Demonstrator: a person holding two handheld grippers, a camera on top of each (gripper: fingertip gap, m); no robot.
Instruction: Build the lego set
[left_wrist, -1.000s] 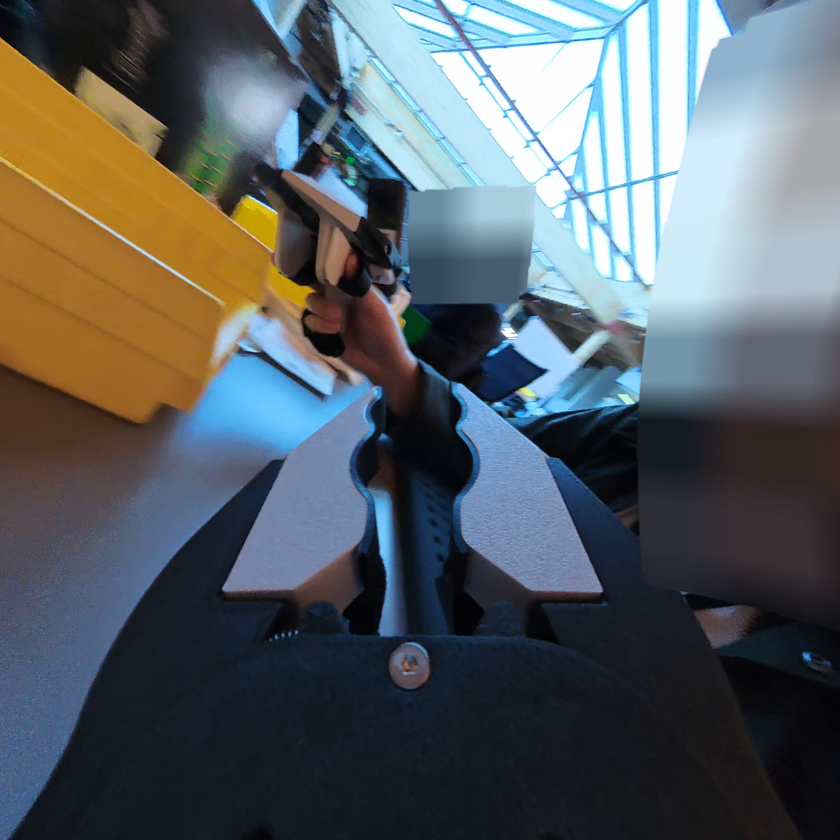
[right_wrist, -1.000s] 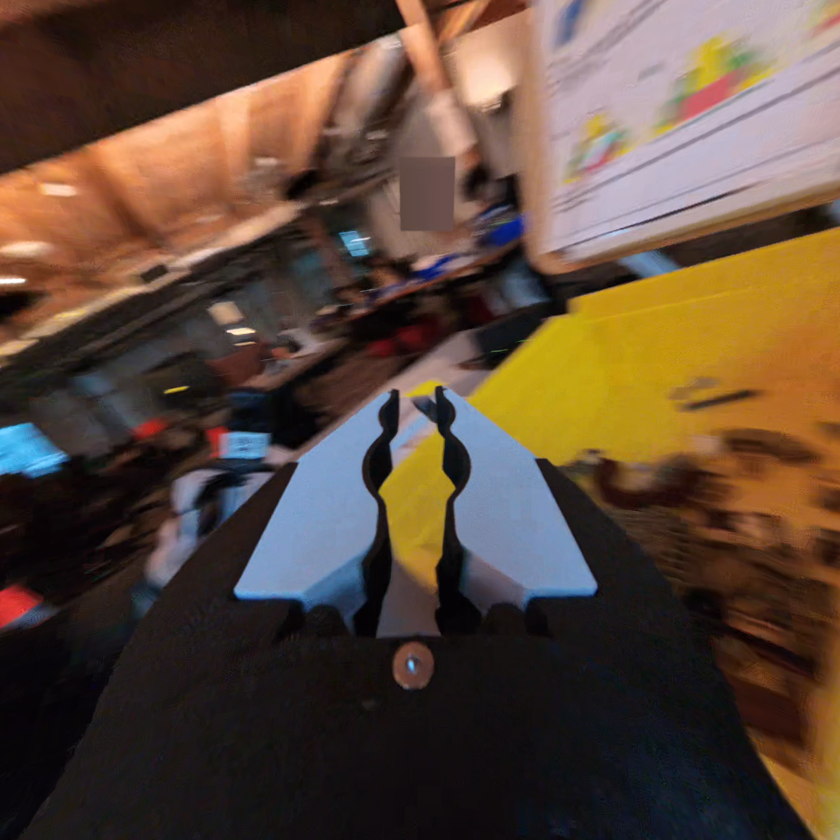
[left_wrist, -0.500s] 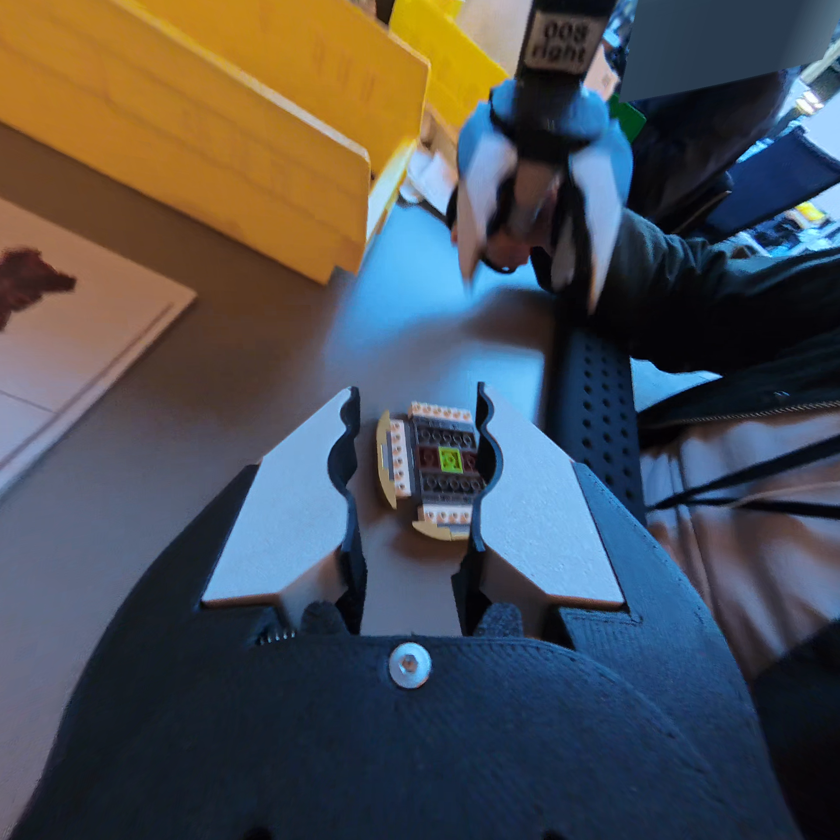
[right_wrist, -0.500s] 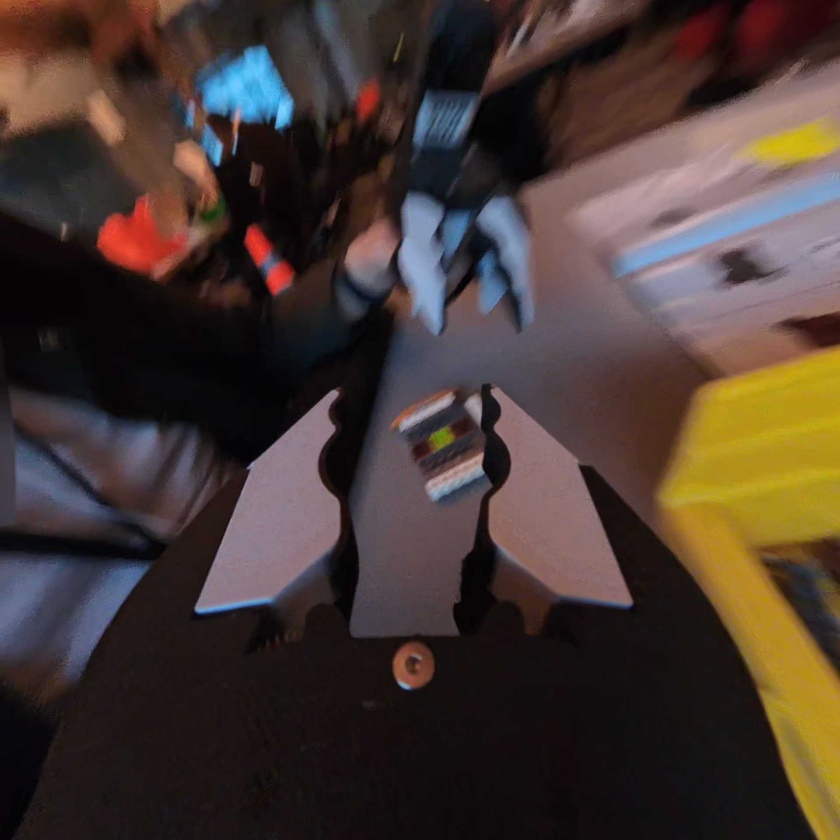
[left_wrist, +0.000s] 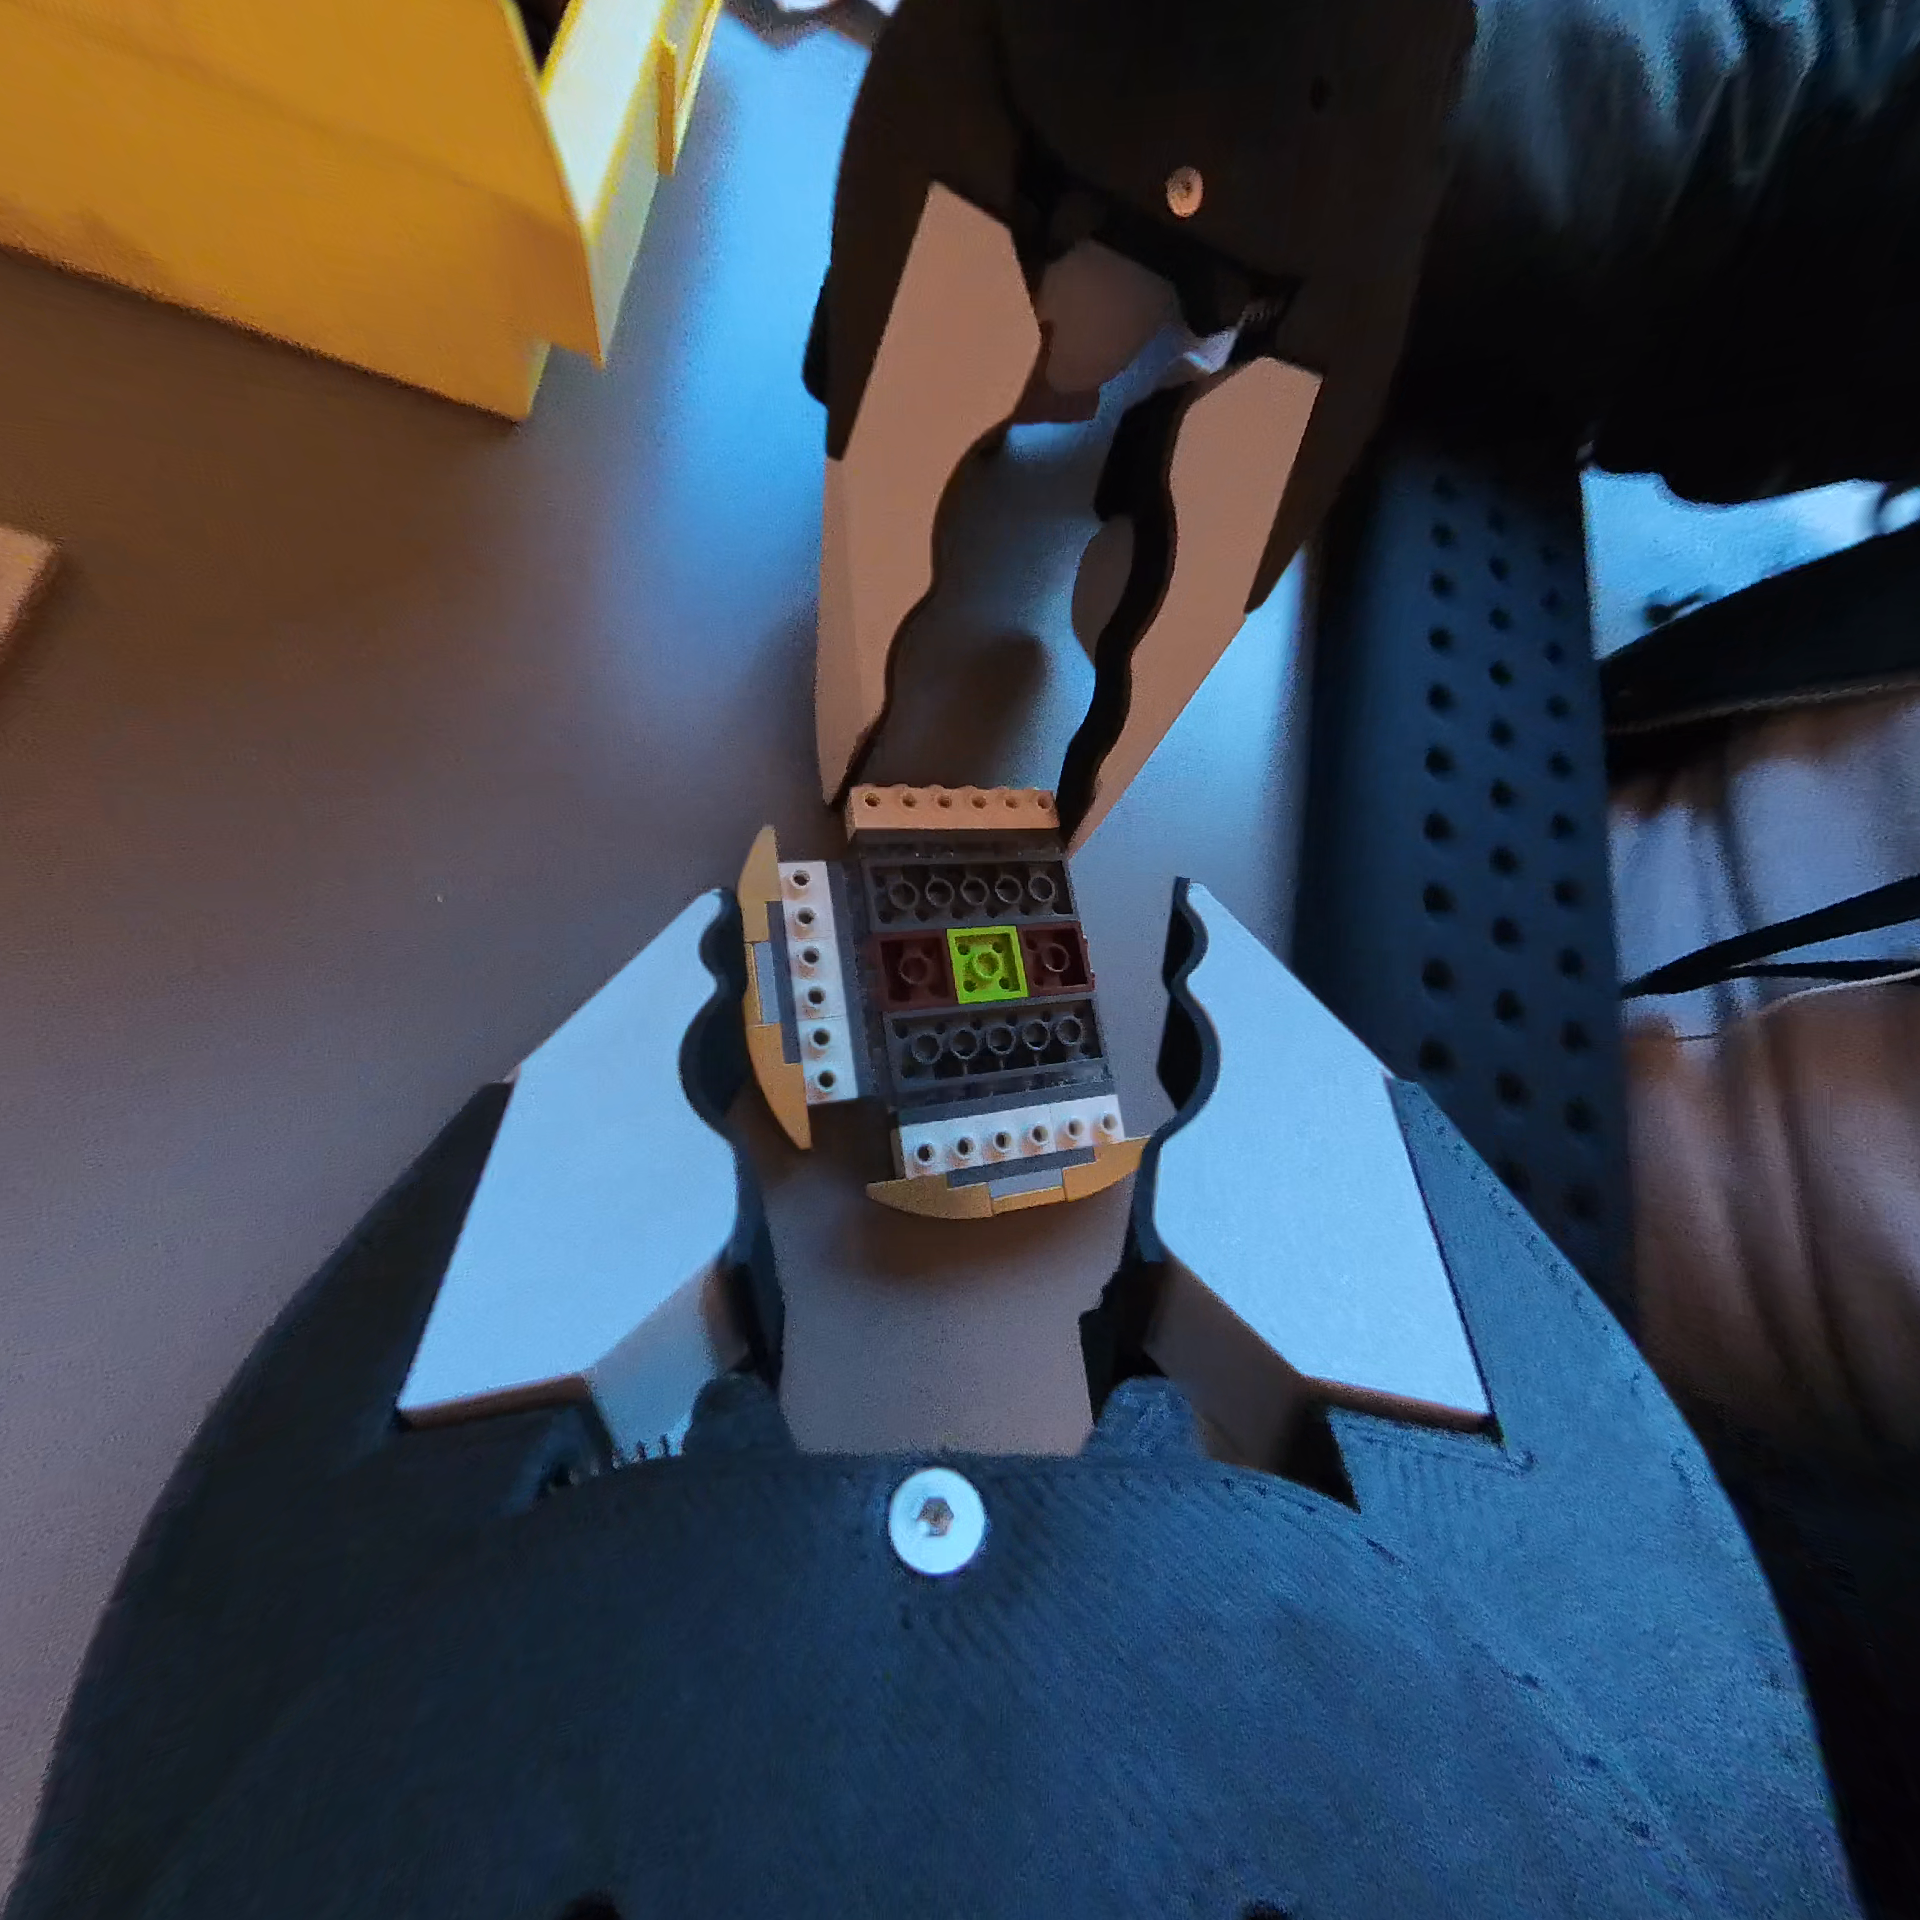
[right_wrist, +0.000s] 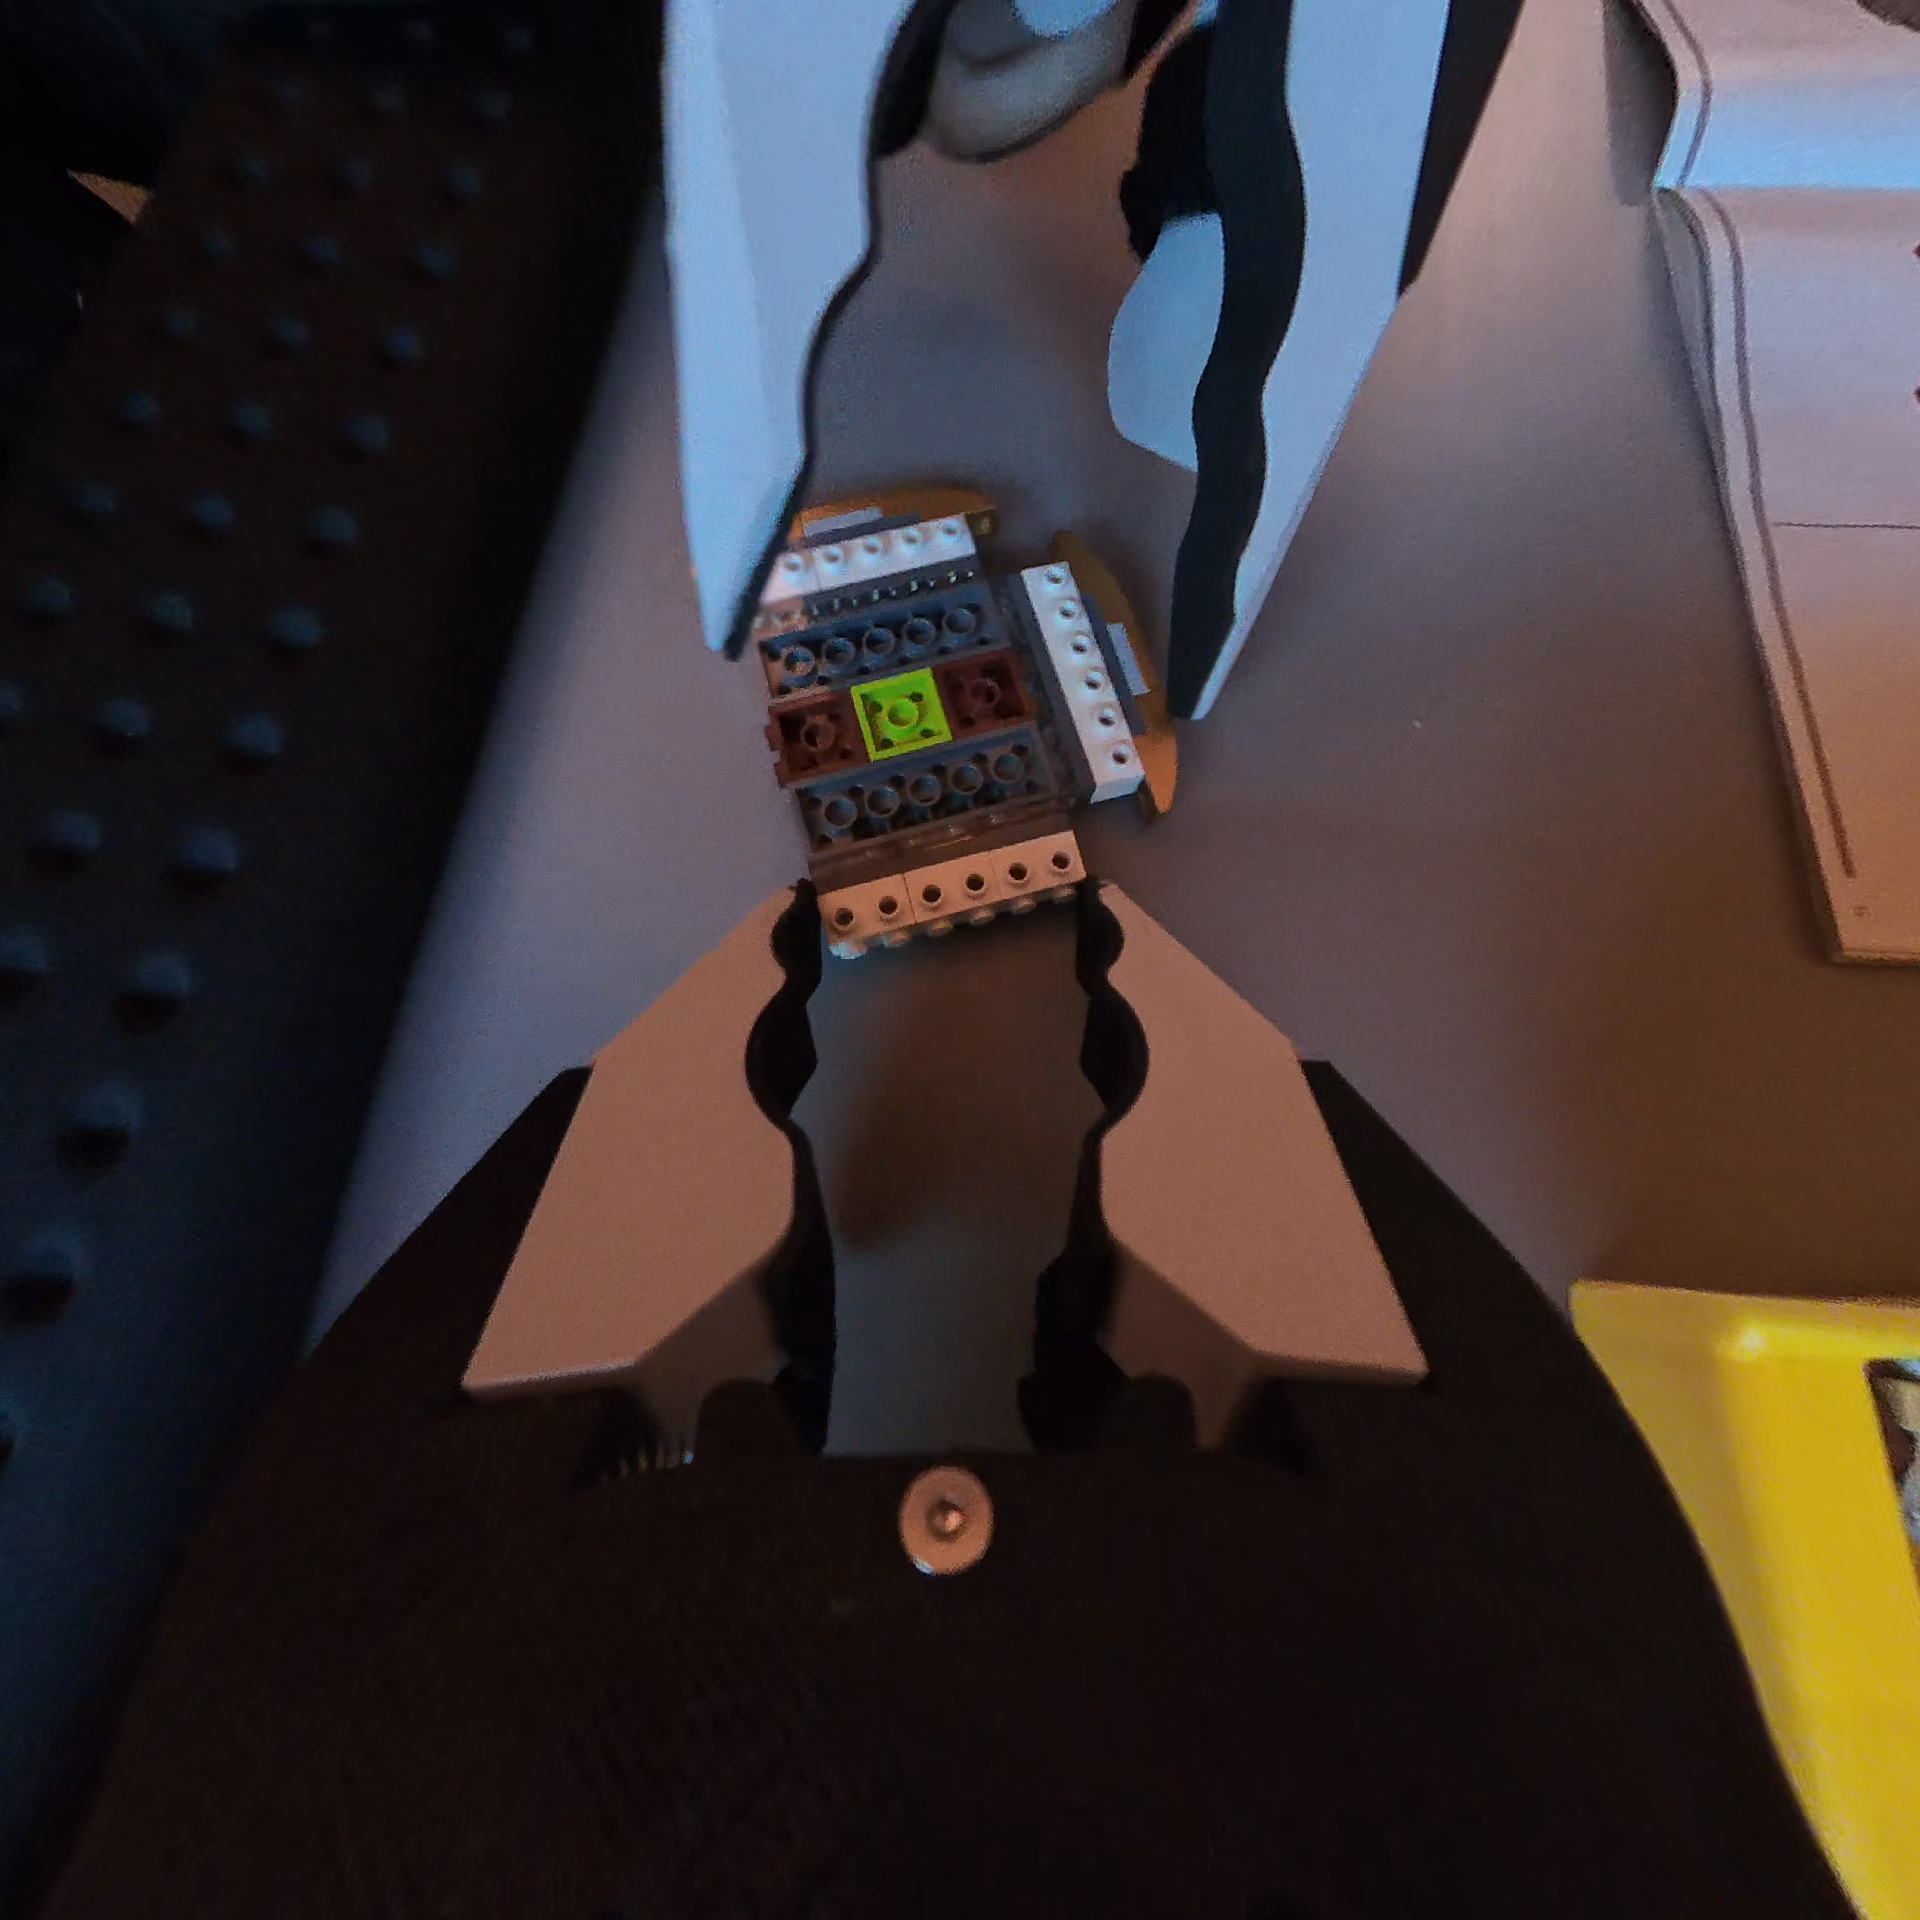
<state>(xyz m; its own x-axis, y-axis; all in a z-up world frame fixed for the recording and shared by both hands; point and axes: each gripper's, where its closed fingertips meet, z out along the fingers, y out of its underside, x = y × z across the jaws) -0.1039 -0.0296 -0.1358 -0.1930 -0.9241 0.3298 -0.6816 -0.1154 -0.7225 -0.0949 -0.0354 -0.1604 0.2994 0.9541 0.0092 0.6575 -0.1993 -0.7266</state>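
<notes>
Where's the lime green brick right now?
The lime green brick sits at the centre of the lego build on the table, between two dark red bricks, with both open grippers closing in from opposite ends.

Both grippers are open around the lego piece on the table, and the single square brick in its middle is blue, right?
Not blue: the middle brick is lime green, clear in the left wrist view. The rest holds: left gripper and right gripper are open at the lego piece on the table.

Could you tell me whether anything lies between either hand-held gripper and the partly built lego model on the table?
Nothing visible does. The lego model lies flat on the bare table; the left hand-held gripper straddles it with jaws open, and the right hand-held gripper has its open fingertips at the model's white edge.
</notes>
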